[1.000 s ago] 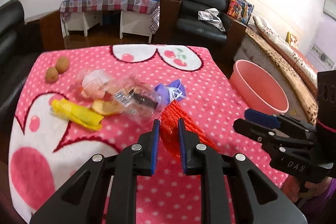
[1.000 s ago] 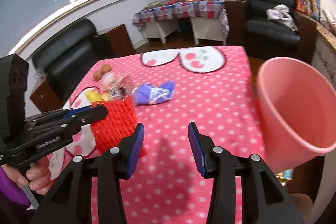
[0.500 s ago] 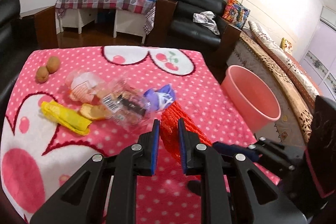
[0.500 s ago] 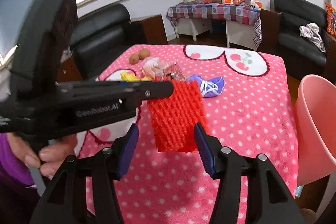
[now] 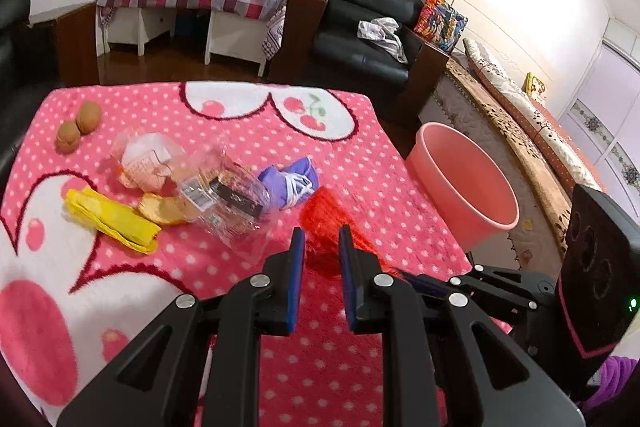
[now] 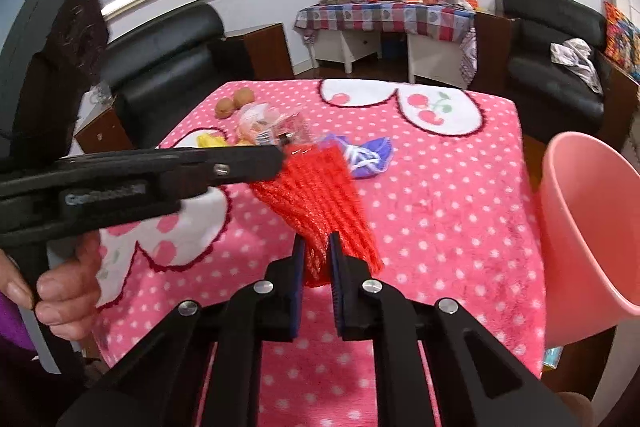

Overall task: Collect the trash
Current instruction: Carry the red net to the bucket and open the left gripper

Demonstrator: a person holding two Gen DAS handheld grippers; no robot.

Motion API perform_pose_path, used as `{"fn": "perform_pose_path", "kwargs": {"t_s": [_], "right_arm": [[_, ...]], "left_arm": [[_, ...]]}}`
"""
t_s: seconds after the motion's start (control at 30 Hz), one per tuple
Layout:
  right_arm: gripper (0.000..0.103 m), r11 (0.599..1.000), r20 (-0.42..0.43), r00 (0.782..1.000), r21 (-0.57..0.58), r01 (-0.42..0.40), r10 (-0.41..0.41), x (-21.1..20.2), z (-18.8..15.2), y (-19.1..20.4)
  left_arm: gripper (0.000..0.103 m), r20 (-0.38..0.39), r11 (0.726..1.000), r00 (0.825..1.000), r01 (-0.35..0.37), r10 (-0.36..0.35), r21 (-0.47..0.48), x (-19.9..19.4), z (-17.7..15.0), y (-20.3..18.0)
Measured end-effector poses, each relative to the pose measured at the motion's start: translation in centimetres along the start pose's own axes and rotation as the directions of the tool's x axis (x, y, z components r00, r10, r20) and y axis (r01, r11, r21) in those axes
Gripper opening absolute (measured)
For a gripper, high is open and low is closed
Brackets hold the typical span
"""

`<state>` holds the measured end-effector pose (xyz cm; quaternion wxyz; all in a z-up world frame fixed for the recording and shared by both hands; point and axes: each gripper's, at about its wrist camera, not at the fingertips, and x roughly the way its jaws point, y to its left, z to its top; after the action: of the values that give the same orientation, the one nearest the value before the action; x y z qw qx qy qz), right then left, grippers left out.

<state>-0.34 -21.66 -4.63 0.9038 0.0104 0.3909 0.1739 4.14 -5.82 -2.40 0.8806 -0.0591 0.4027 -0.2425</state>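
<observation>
Two grippers share one red net bag (image 6: 320,195), held above the pink table (image 6: 460,211). The bucket (image 6: 580,227) waits beside the table edge. The left gripper (image 5: 322,243) and right gripper (image 6: 316,247) both pinch it narrowly: a hand-over, judging by this. Next, the left should let go.

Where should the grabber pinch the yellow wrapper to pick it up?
Probably across the middle of the yellow wrapper, coming straight down from above. It lies flat, long and thin on the blanket, so fingers either side of its narrow width should close on it. The orange peel touches its right end.
</observation>
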Motion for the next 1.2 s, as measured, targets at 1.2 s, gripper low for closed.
{"fn": "perform_pose_path", "kwargs": {"t_s": [1.2], "right_arm": [[0.045,0.84,0.011,0.895,0.352,0.414,-0.446,-5.5,0.3,-18.9]], "left_arm": [[0.055,0.005,0.953,0.967,-0.251,0.255,-0.169,-2.3,-2.3,8.8]]}}
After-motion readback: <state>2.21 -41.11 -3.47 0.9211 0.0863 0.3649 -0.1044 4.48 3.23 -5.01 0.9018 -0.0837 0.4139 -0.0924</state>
